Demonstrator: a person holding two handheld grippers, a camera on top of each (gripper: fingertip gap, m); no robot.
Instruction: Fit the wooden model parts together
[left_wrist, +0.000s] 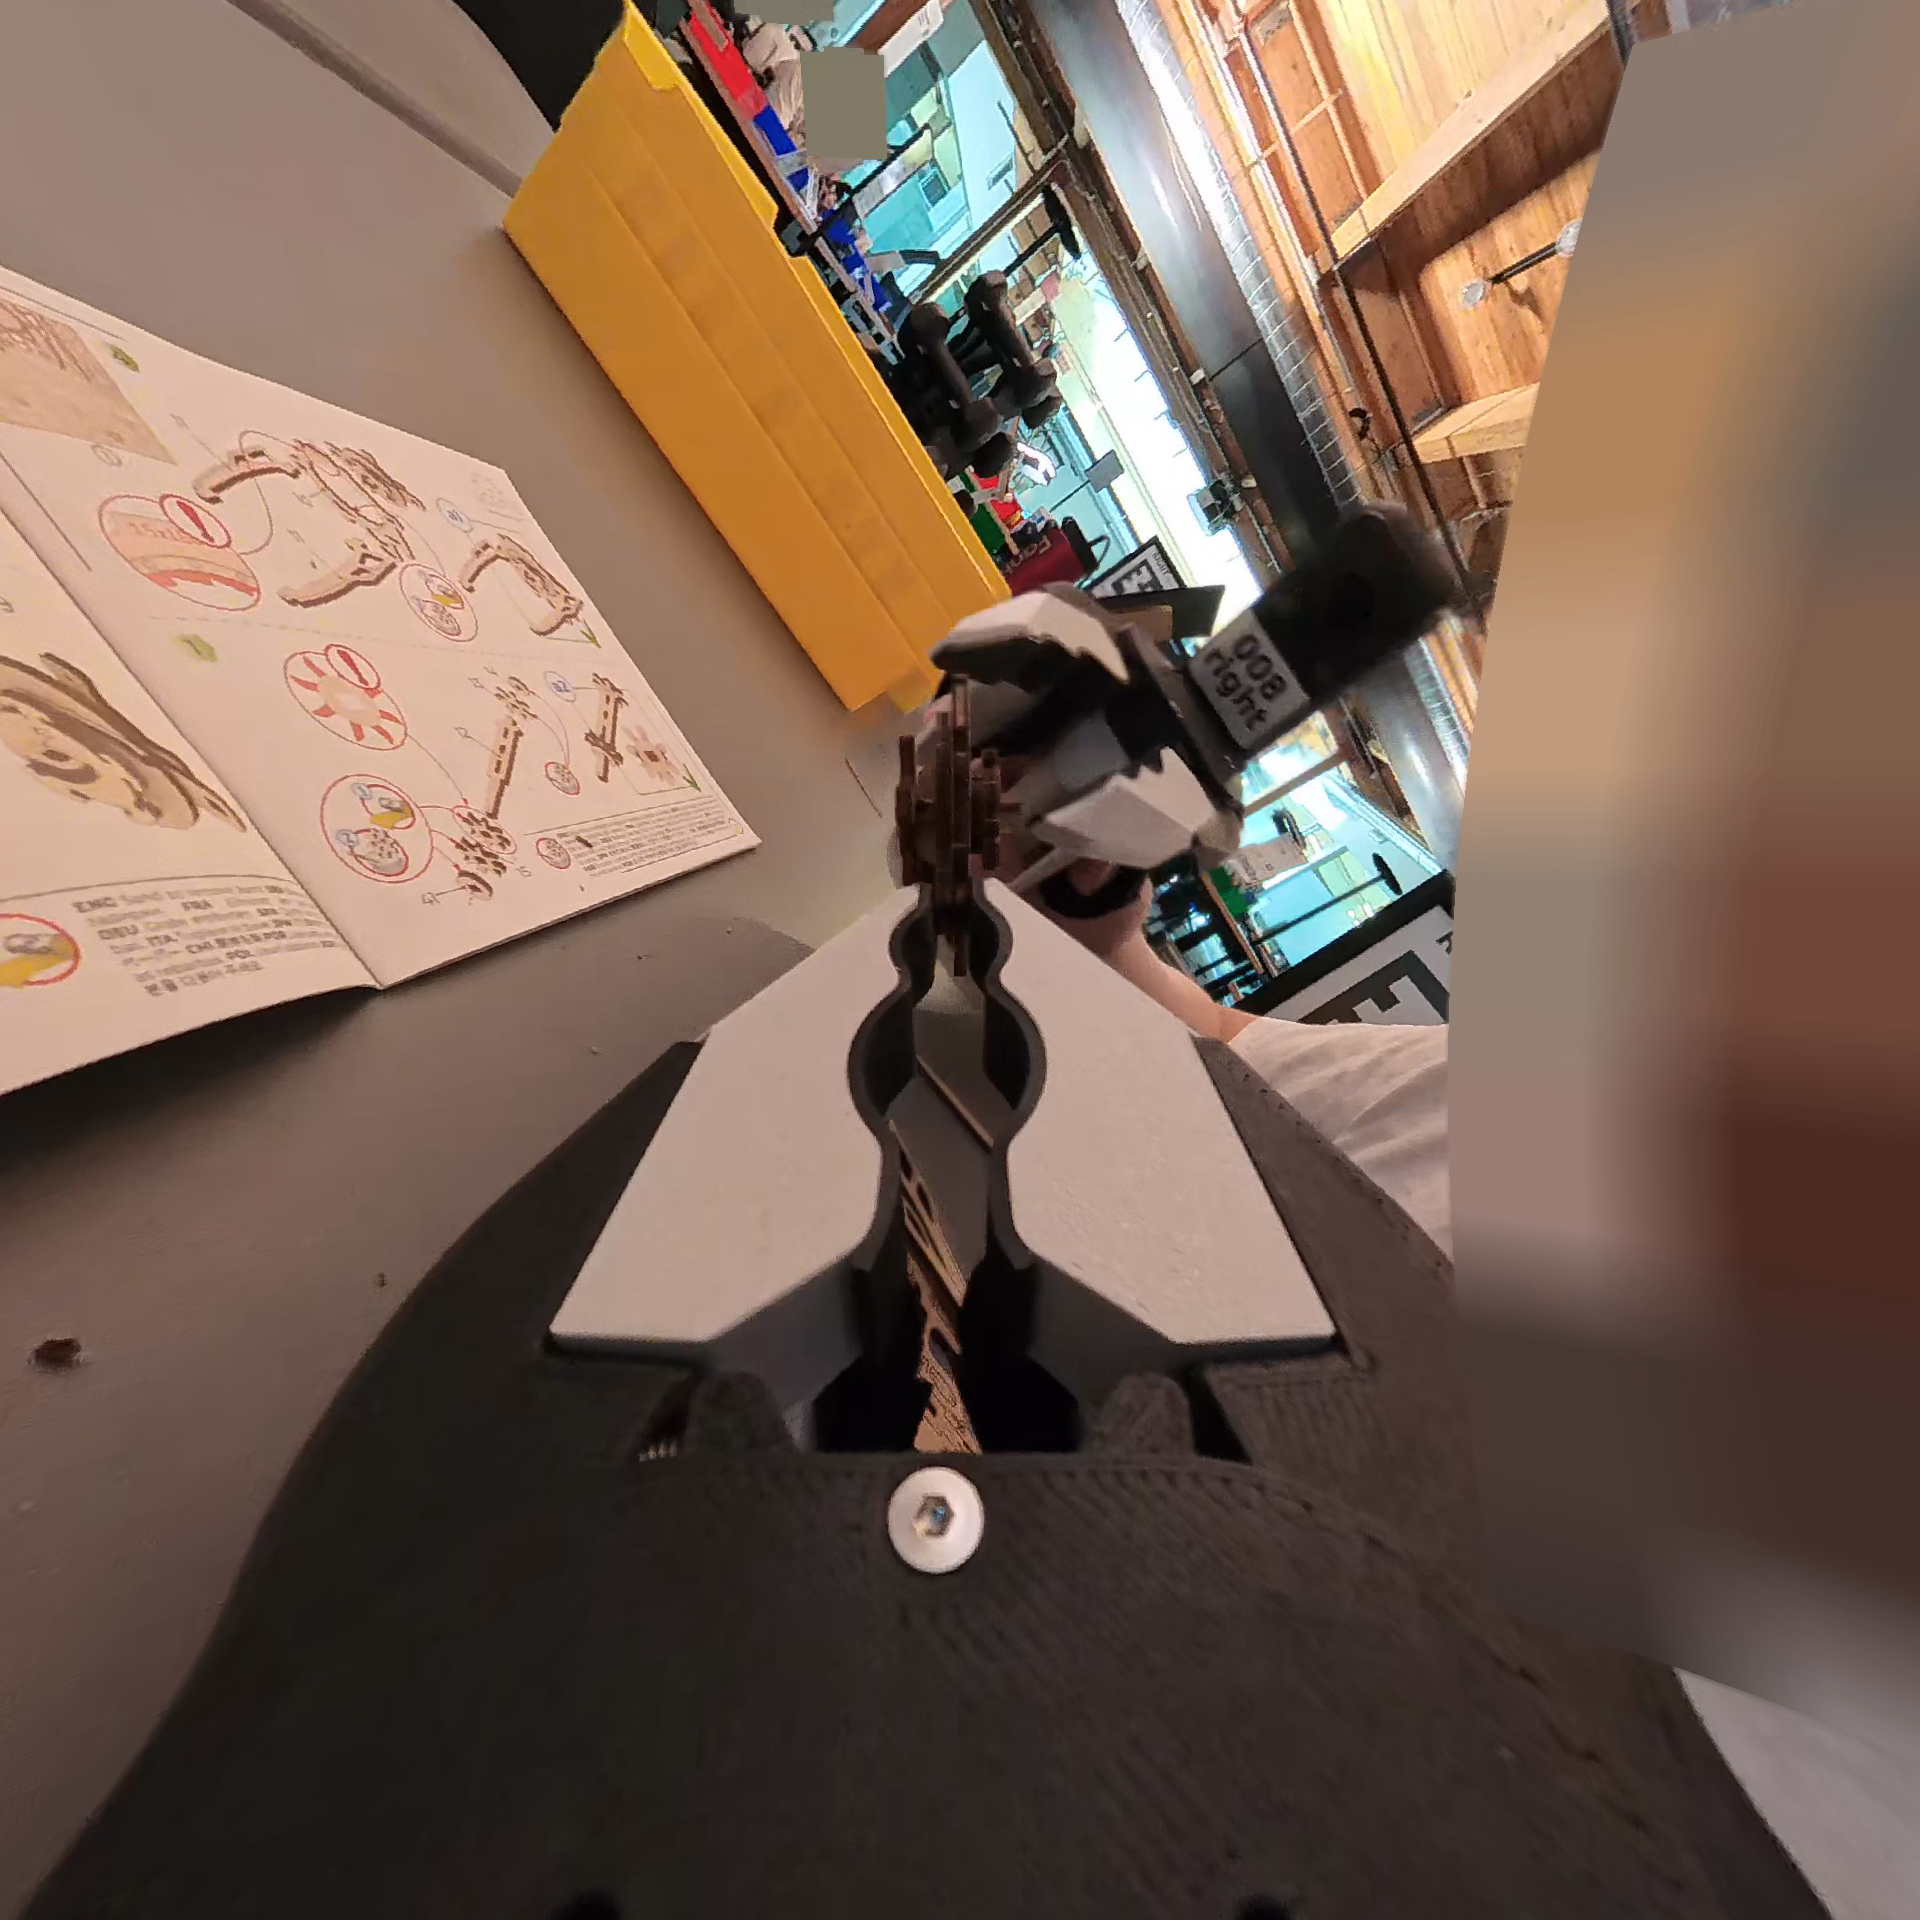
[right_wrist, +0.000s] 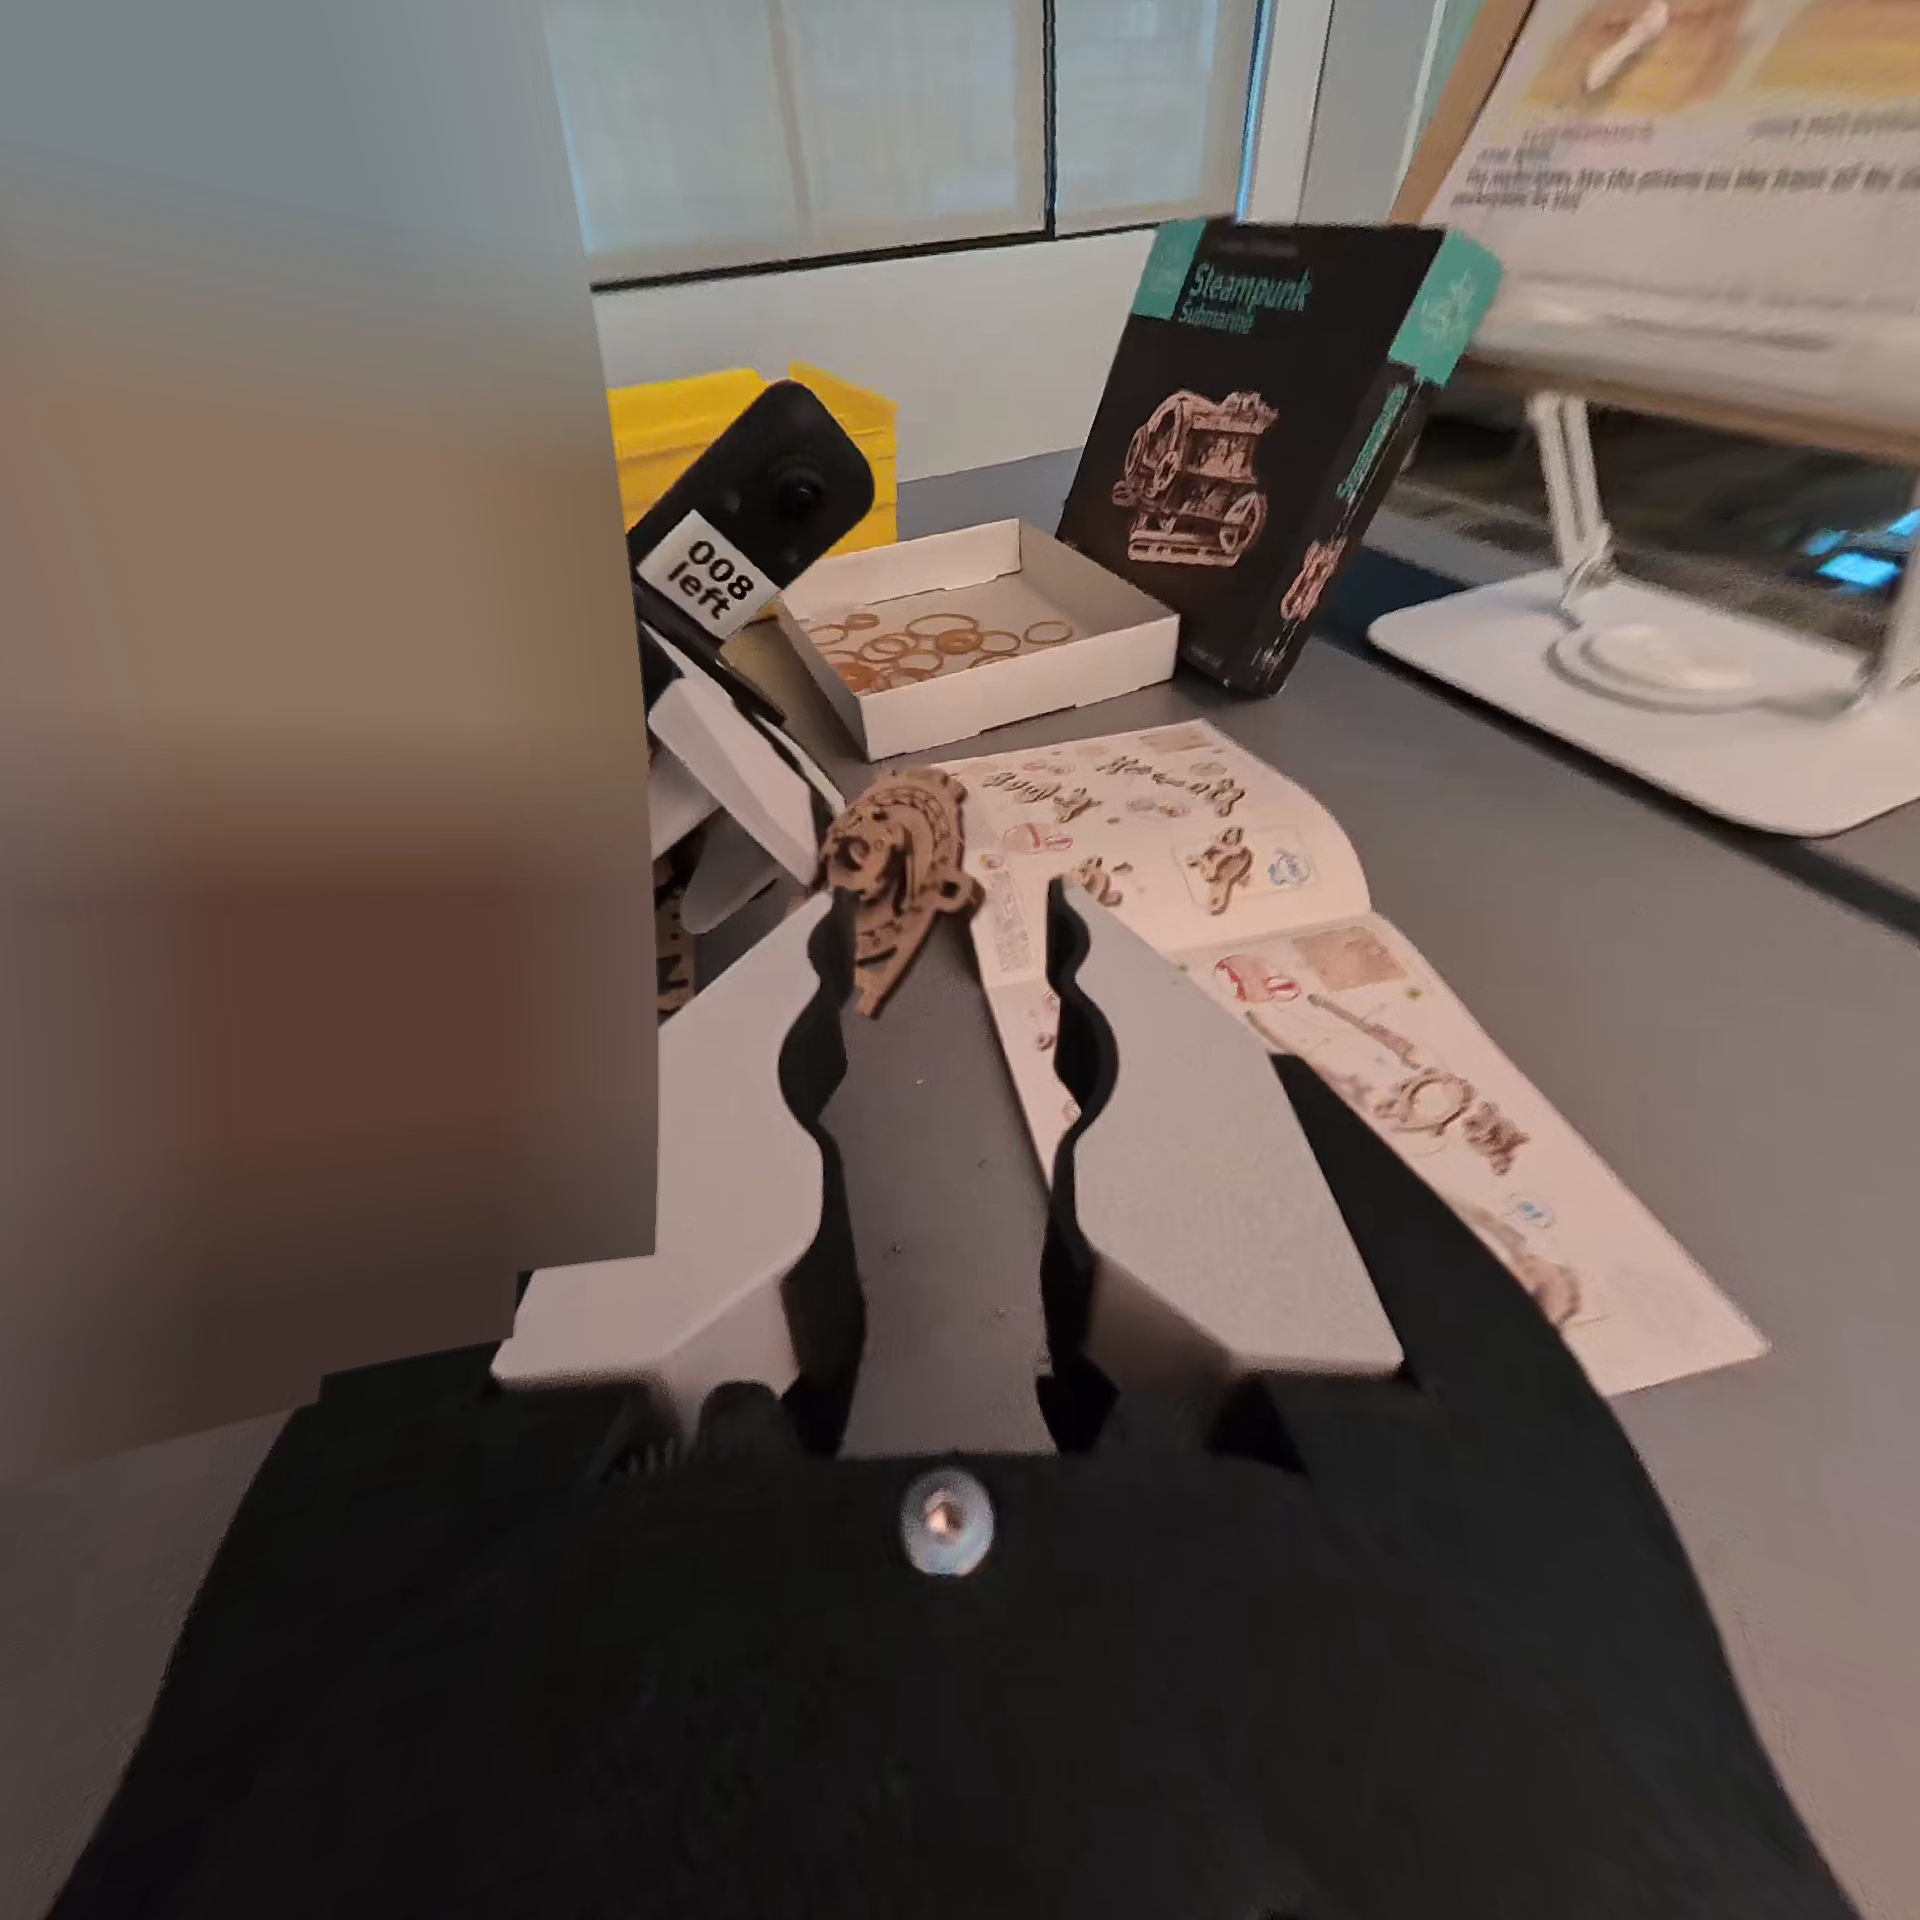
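A small brown wooden gear-like assembly (left_wrist: 948, 800) is clamped at the tips of my left gripper (left_wrist: 951, 914), which is shut on it and holds it above the grey table. In the right wrist view the same assembly (right_wrist: 899, 873) sits just beyond my right gripper (right_wrist: 940, 909), close to its left fingertip (right_wrist: 821, 925). The right gripper's jaws are wide apart and hold nothing. The left gripper (right_wrist: 769, 831) shows behind the assembly there. The right gripper (left_wrist: 997, 748) shows open around the assembly's far side in the left wrist view.
An open instruction booklet (left_wrist: 343, 675) lies on the table (right_wrist: 935, 1143), also in the right wrist view (right_wrist: 1247, 987). A yellow bin (left_wrist: 748, 395), a white tray of wooden rings (right_wrist: 1132, 634), a black kit box (right_wrist: 1247, 447) and a white stand (right_wrist: 1662, 717) are farther back.
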